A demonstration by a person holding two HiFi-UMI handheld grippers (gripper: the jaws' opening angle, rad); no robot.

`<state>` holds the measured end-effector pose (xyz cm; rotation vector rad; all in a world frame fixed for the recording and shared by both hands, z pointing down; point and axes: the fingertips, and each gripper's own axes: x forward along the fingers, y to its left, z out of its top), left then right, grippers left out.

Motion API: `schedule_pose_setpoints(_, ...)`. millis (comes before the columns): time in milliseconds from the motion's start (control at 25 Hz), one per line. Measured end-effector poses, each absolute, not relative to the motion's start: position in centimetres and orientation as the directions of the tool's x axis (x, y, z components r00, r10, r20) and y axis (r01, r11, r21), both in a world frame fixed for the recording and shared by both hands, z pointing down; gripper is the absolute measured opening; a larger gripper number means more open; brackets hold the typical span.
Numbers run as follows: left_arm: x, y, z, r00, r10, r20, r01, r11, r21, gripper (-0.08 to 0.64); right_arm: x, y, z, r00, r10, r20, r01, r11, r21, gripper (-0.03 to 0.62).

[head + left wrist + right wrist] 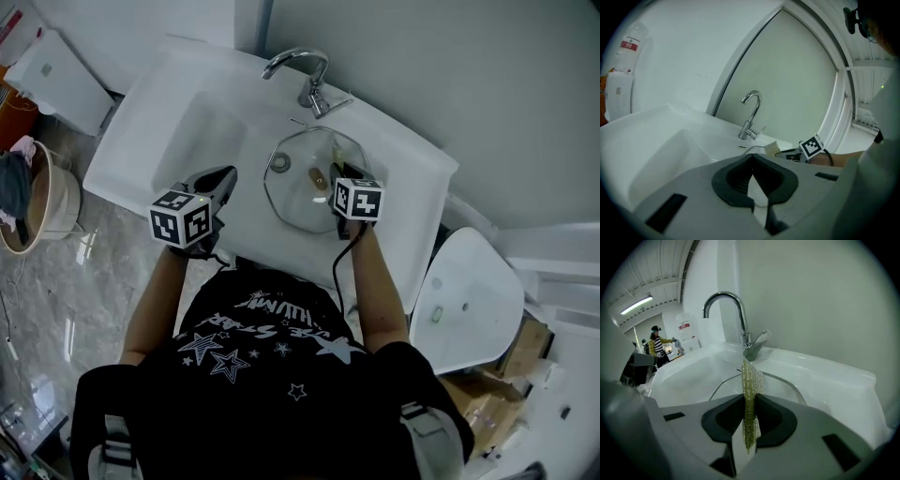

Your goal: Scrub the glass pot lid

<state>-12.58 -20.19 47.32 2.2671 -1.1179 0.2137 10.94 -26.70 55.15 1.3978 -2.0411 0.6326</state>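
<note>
The glass pot lid lies flat in the white sink basin, below the faucet. My right gripper hangs over the lid's right side and is shut on a green-gold mesh scrub pad, which stands upright between the jaws. In the right gripper view the lid's rim curves just beyond the pad. My left gripper hovers over the basin to the left of the lid, apart from it. Its jaws meet at the tips with nothing between them. From the left gripper view the pad shows beside the right gripper's marker cube.
The chrome faucet rises at the back of the sink. A wooden bucket stands on the floor at the left. A white oval panel and cardboard boxes sit at the right. A person stands far off.
</note>
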Motion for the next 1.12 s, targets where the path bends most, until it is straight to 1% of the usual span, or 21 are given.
schedule_pose_setpoints(280,-13.4,-22.2,48.3,0.653,-0.643,0.401,-0.751,-0.479,0.455,0.008,11.0,-28.2,56.4,-0.208,-0.647,0.733,-0.961,0.275,-0.030,0.067)
schedule_pose_setpoints(440,-14.0,-22.9,48.8,0.659,-0.634,0.404,-0.745,-0.478,0.466,0.008,10.7,-29.0,56.9,-0.173,-0.636,0.752,-0.964,0.265,0.002,0.067)
schedule_pose_setpoints(720,-14.9,-23.9,49.5,0.664,-0.624,0.411,-0.740,-0.473,0.478,0.008,8.1,-29.6,57.9,-0.203,-0.611,0.765,-0.953,0.304,-0.011,0.074)
schedule_pose_setpoints(1120,-15.5,-24.8,50.2,0.680,-0.610,0.407,-0.725,-0.474,0.500,0.008,4.9,-29.9,59.6,-0.227,-0.553,0.802,-0.908,0.419,0.032,0.080)
